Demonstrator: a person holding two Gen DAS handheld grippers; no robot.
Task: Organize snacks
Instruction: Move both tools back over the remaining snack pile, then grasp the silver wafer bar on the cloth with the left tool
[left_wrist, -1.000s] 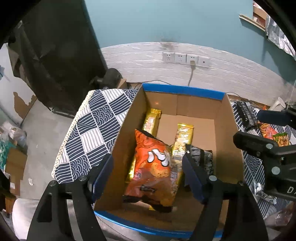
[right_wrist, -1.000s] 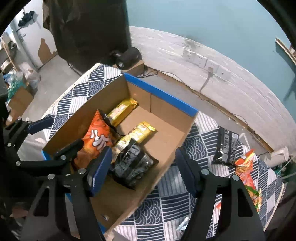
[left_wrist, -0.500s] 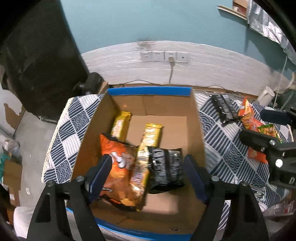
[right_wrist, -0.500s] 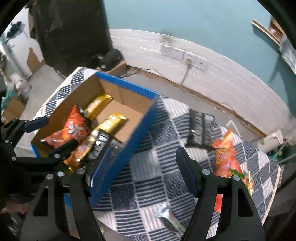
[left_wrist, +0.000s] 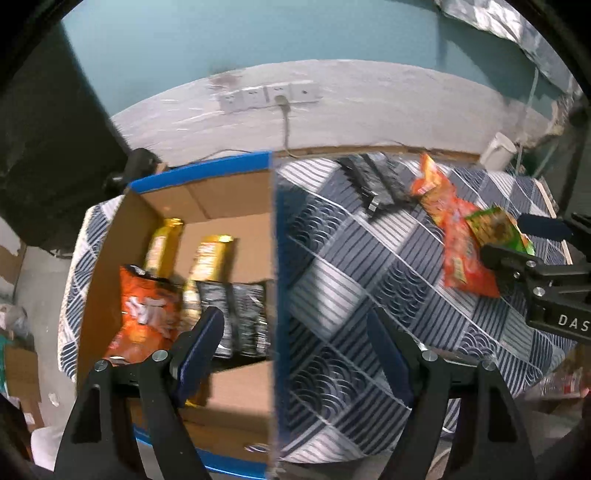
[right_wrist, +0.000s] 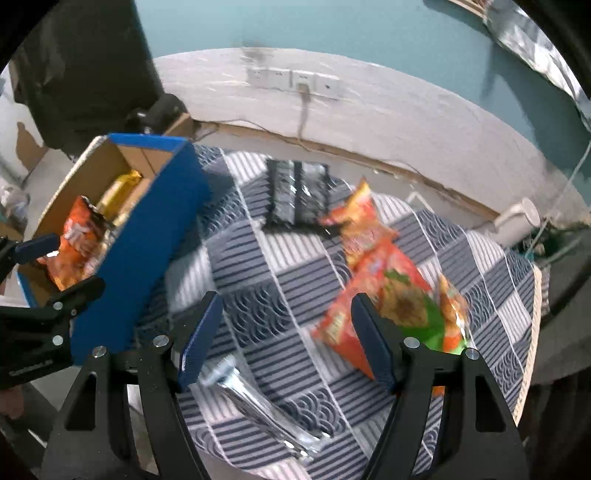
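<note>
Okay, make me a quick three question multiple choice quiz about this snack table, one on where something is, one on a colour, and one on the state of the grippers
1. Where does the black snack pack outside the box lie?
A. on the patterned tablecloth, near the wall
B. on the floor
C. on top of the box rim

2. What colour is the outside of the cardboard box?
A. red
B. blue
C. white

3. How do the right gripper fingers stand?
A. clamped on a bag
B. shut on nothing
C. open, nothing between them

Answers:
1. A, it rests flat on the tablecloth on the side nearest the wall.
2. B, the outer wall is blue.
3. C, the fingers stand apart above the cloth.
</note>
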